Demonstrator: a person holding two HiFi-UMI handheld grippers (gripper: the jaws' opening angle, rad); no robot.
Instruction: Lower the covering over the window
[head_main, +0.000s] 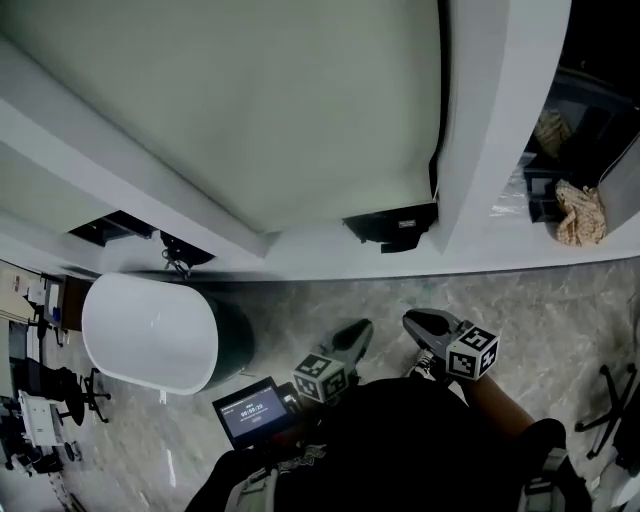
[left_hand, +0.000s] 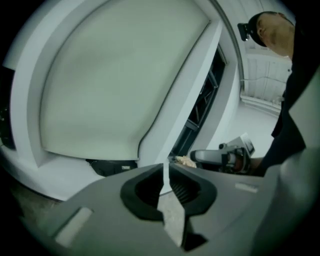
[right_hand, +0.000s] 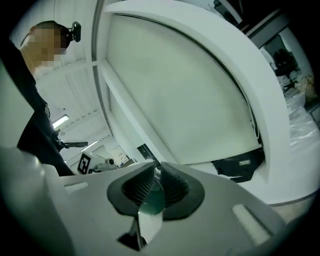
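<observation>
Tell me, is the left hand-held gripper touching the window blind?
Apart. The head view shows the left hand-held gripper low over the floor, with the white sill between it and the blind.

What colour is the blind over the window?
Plain pale cream with a faint green tint, no pattern; the blind shows best in the head view.

white oval bathtub with dark green side (head_main: 150, 335): left of left gripper (head_main: 358, 333), well apart | crumpled beige cloth (head_main: 580, 212): beyond right gripper (head_main: 418, 322), off to its right | grey marbled stone floor (head_main: 560, 310): beneath both grippers
</observation>
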